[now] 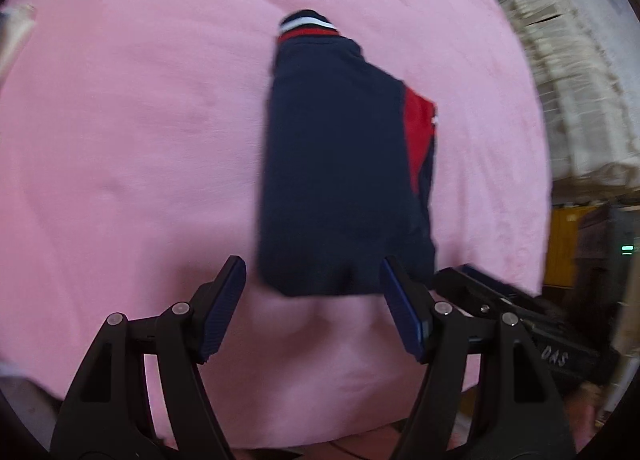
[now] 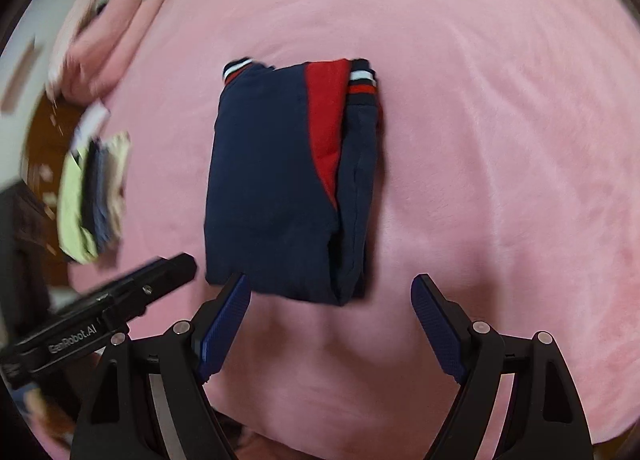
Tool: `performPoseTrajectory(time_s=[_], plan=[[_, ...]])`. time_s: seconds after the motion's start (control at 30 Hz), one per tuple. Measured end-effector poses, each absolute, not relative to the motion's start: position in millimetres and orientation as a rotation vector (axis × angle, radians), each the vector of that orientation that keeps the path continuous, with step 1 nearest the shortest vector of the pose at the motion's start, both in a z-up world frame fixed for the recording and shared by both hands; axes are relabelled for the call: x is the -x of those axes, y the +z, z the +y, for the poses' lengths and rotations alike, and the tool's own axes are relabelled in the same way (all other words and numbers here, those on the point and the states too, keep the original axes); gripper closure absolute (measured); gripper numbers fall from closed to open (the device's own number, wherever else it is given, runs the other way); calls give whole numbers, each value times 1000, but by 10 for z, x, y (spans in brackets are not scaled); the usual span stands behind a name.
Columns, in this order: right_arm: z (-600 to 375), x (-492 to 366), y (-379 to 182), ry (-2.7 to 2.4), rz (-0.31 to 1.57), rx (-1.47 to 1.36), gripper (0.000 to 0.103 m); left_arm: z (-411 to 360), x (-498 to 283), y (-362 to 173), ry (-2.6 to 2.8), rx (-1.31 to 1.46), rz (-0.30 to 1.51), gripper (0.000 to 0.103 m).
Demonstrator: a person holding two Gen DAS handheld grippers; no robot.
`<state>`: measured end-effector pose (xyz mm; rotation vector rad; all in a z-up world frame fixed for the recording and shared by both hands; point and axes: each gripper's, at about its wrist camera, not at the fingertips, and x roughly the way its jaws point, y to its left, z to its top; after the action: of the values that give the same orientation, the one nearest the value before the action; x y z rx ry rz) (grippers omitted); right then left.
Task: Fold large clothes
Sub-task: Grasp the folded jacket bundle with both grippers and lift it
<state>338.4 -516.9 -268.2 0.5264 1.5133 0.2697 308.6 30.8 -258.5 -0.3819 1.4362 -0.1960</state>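
Folded navy-and-red garment (image 2: 276,180) lies flat on pink blanket (image 2: 500,140). Left gripper (image 1: 314,280) and right gripper (image 2: 332,292) sit at its near edge, jaws spread, gripping nothing. Stacked clothes (image 2: 94,196) lie well apart at the blanket's edge.

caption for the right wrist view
Open right gripper above folded navy-and-red jacket on pink plush blanket.

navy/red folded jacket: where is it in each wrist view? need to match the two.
Left wrist: folded jacket sits centre, a little right, its near edge just beyond the open left gripper.
Right wrist: centre, a little left, its near edge between and just beyond the tips of the open right gripper.
Shared landmark: the striped cuff at the jacket's far end, on the pink blanket.
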Motion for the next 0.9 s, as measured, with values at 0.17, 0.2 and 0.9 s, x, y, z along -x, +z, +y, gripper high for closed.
performPoseTrajectory(time_s=[0.17,0.2,0.9], plan=[[-5425,-3478,-3044,305,1458,-823,19,450,-3302,-2853,-276,533,1420,36],[-5438,-3502,-3111,306,1456,-853,19,480,-3344,-2908,-270,558,1420,36],[-5256,-3796,-3557,283,1357,-1110,61,495,-3710,-3382,-340,682,1425,48]])
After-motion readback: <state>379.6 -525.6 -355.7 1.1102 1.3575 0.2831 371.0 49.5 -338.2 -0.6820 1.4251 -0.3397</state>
